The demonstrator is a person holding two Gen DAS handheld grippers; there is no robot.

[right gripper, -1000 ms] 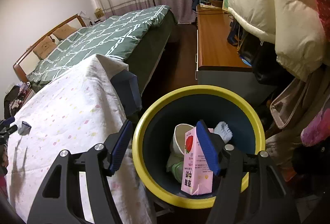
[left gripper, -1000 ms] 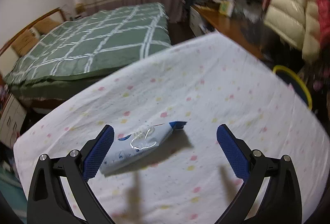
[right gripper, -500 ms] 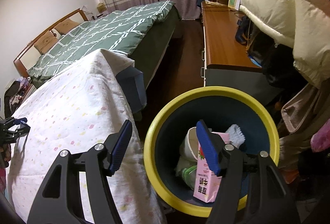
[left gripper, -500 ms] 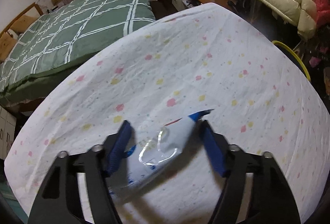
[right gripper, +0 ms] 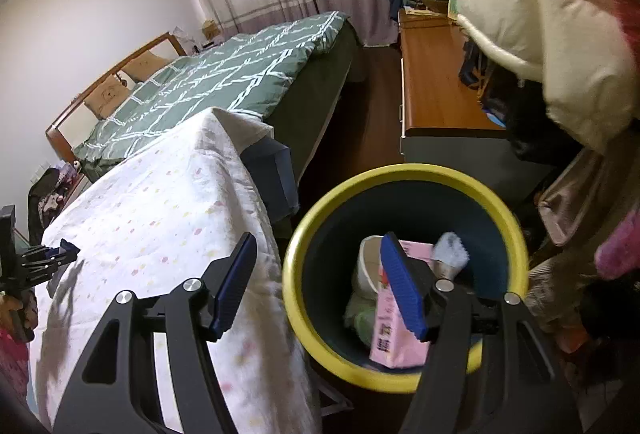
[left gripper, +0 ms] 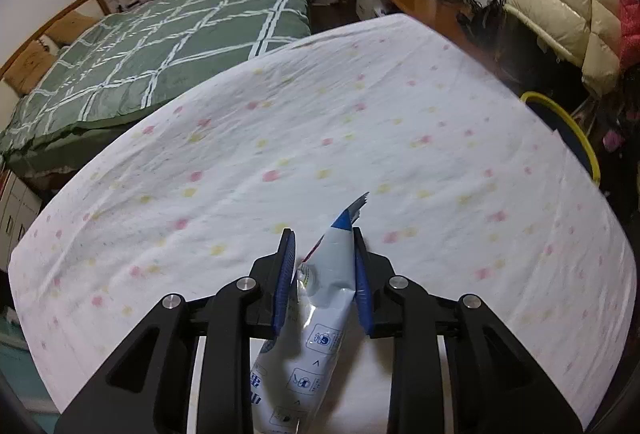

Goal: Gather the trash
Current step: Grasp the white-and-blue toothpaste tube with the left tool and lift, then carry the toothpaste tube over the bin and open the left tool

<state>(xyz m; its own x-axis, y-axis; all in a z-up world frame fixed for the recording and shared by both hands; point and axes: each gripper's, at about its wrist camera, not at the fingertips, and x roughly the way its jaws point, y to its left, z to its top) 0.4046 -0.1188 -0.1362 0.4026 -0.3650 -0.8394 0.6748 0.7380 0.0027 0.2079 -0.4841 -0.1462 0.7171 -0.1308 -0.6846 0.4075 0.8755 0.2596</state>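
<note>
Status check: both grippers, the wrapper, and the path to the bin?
Left gripper shut on the wrapper. Right gripper open, empty, over the bin. Bin already holds a pink carton. Nothing blocking across the sheet.

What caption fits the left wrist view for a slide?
Left gripper shut on an empty wrapper above the dotted sheet, bin at right.

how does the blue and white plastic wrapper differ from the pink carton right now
The crinkled blue and white plastic wrapper is pinched between the pads of the left gripper above the dotted white sheet; the stiff, boxy pink carton already stands inside the yellow-rimmed dark bin. The wrapper has a torn end, while the carton keeps its shape. The right gripper hovers open, holding neither. Both are trash.
</note>
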